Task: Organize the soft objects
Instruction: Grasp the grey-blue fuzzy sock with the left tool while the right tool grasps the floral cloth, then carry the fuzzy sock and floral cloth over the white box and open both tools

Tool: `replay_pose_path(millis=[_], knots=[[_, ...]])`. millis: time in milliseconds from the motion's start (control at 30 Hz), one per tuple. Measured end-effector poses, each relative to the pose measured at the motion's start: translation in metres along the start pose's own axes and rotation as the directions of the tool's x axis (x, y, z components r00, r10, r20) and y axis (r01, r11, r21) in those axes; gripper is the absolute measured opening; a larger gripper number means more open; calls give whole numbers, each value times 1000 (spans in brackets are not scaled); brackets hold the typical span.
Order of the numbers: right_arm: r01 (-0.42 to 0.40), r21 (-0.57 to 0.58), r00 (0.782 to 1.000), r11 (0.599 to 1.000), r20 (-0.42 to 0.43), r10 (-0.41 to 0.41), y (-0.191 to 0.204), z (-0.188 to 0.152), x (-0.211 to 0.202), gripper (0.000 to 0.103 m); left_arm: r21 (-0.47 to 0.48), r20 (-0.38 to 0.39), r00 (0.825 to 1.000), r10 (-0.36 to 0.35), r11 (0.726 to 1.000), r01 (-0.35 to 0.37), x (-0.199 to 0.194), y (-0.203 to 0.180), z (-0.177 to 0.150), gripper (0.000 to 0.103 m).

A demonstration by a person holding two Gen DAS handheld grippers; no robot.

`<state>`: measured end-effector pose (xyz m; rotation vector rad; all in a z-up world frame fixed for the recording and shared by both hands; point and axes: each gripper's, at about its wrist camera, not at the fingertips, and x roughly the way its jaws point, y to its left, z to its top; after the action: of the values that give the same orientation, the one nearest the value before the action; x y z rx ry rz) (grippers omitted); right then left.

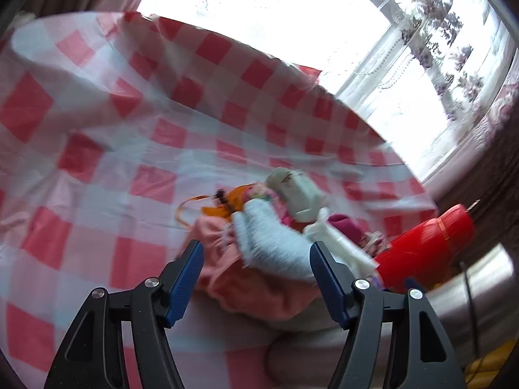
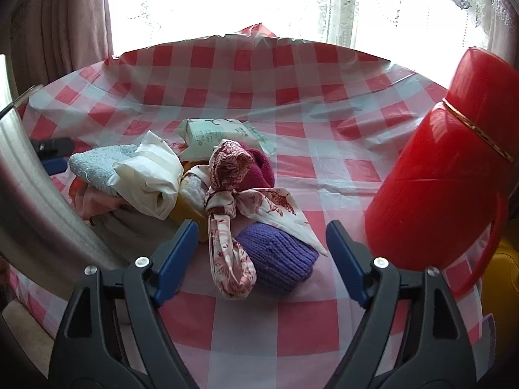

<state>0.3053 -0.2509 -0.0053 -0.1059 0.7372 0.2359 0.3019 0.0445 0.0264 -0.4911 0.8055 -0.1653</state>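
A heap of soft things lies on the red-and-white checked tablecloth. In the right wrist view a purple knitted piece and a red-patterned scarf lie nearest, between the open fingers of my right gripper, which touch neither. Behind them are a magenta cloth, a white bag, a light blue towel and a tissue pack. My left gripper is open, hovering at the light blue towel and a pink cloth. An orange piece lies beyond.
A tall red thermos stands at the right of the heap, close to my right finger. A curved metal rim rises at the left. A bright window with lace curtains is behind the table. Something yellow sits low right.
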Motion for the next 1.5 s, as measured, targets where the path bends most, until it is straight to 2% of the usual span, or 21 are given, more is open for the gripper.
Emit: replay_pose_path(millis=[167,200,233,300,400,667,733,967,1067,1133,1200,1333,1500], knots=[[-7,0,999,1000,-41,7,-5,0,20,86,33,-96,993,-72,997,75,34,-13,9,67],[-5,-4,999,1000,-49,5,-5,-1,23,86,46,-112,991,-68,996,73,39,-15,9,59],[-5,-5,999,1000,-54,5,-5,-1,27,86,64,-126,991,-49,996,57,45,-17,9,42],[-10,-5,999,1000,-47,9,-4,1,28,86,100,-133,991,-31,994,44,51,-22,7,24],[-19,-32,999,999,-27,18,1,4,30,86,107,-116,993,-33,993,45,47,-19,6,15],[-51,-84,998,995,17,53,12,8,35,84,19,1,999,-39,999,39,13,-1,9,13],[-60,-85,998,995,13,61,12,8,37,77,-2,32,999,-43,999,43,3,3,8,13],[-76,-81,997,994,-3,76,13,12,47,67,-45,132,991,-12,999,18,-32,10,3,13],[-95,-90,995,991,-23,93,17,12,51,52,-52,157,988,13,999,-5,-42,10,-6,13],[-121,-84,992,989,-45,117,18,10,53,33,-59,160,987,11,998,-1,-46,10,-14,13],[-127,-96,992,987,-33,125,20,7,47,26,-69,159,987,6,998,5,-49,12,-22,13],[-120,-103,993,987,12,121,21,2,25,24,-89,182,983,3,996,14,-60,13,-39,13],[-93,-91,993,992,60,98,15,-6,-6,24,-123,266,964,-17,991,52,-88,17,-52,13]])
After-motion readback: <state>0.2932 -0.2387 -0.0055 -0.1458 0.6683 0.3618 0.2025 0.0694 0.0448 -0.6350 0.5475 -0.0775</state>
